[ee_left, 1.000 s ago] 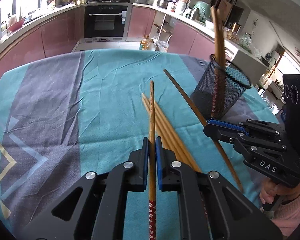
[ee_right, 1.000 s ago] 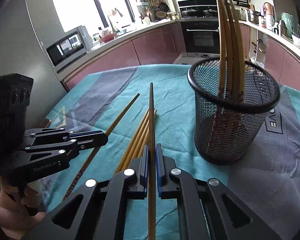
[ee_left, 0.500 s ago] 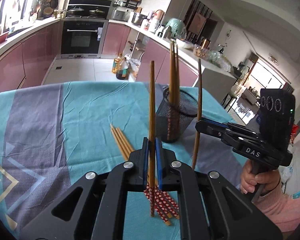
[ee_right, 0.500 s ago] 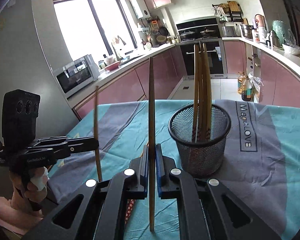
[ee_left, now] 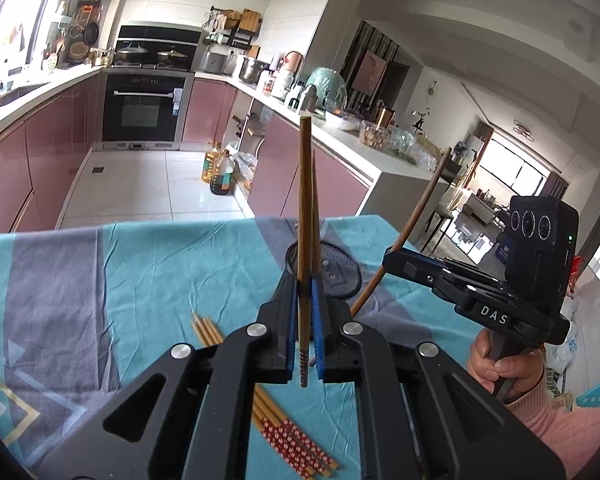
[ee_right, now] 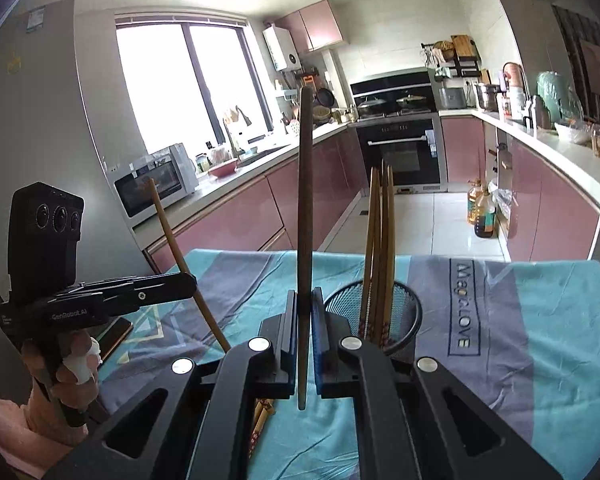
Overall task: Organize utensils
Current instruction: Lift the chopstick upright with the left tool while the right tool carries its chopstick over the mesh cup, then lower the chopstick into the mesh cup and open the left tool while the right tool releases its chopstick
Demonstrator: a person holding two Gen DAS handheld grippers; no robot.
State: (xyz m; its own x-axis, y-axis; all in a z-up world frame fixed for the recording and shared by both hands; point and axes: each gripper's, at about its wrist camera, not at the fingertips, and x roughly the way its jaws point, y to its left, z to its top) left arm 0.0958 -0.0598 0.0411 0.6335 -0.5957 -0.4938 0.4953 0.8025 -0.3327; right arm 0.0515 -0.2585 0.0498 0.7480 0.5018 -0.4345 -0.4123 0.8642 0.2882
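Note:
My left gripper (ee_left: 305, 292) is shut on a chopstick (ee_left: 305, 200) with a red patterned end, held upright above the table. My right gripper (ee_right: 304, 312) is shut on a darker chopstick (ee_right: 304, 200), also upright. The right gripper also shows in the left wrist view (ee_left: 392, 260), the left gripper in the right wrist view (ee_right: 188, 284). A black mesh holder (ee_right: 404, 320) stands just right of my right gripper with several chopsticks (ee_right: 380, 248) in it; in the left wrist view the holder (ee_left: 336, 268) lies just behind my left gripper. Several chopsticks (ee_left: 284, 436) lie on the tablecloth below.
The table wears a teal and grey cloth (ee_right: 540, 320). Behind its far edge are the kitchen floor with oil bottles (ee_left: 220, 172), pink cabinets and an oven (ee_right: 400, 152). A dark flat object (ee_right: 116, 332) lies at the table's left edge.
Both grippers have lifted their chopsticks off the table, tipped them upright and raised them higher. Both have closed in on the mesh holder.

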